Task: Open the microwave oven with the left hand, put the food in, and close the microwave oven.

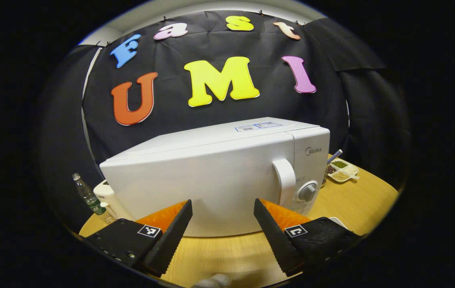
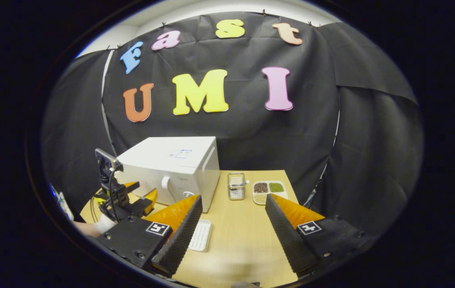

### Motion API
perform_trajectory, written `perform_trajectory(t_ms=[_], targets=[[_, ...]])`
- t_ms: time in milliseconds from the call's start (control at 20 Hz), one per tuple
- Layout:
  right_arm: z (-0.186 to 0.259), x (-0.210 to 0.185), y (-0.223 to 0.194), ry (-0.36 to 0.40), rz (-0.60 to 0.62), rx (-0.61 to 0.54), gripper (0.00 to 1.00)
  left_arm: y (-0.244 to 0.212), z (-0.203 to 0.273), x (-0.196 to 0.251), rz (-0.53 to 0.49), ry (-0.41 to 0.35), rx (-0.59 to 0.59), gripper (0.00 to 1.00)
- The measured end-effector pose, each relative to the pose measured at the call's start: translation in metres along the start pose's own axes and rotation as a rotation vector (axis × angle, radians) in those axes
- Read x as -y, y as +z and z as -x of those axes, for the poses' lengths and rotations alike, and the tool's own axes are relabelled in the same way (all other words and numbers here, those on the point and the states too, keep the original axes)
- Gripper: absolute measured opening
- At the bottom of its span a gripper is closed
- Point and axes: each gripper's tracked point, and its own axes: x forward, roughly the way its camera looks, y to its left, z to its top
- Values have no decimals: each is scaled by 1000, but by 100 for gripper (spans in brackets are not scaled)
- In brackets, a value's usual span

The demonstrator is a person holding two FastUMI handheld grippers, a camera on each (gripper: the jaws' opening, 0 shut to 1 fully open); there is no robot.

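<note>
A wooden worktop (image 2: 243, 236) carries the white microwave oven (image 1: 215, 176), door closed, at its left rear. The left tool (image 1: 222, 208) hovers spread wide just before the door, near its handle (image 1: 285, 182). The right tool (image 2: 233, 204) is likewise agape, empty, above a white tray (image 2: 201, 235).

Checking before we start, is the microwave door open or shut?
Shut: the microwave door sits flush with its front, handle untouched.
</note>
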Motion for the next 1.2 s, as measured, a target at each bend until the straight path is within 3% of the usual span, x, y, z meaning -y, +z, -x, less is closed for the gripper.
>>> perform_trajectory(t_ms=[500,550,650,700,1200], targets=[[16,14,-23,3,10,30,100,23,63,-6,-37,32,35,97],[20,13,-28,0,-7,23,91,29,75,-7,-47,33,49,97],[32,11,-32,-13,-35,33,91,43,101,-10,-42,20,80,96],[39,11,-35,-29,-34,36,100,49,115,-13,-35,10,93,96],[140,-48,-18,-106,-44,184,100,117,269,-61,81,-60,181,96]])
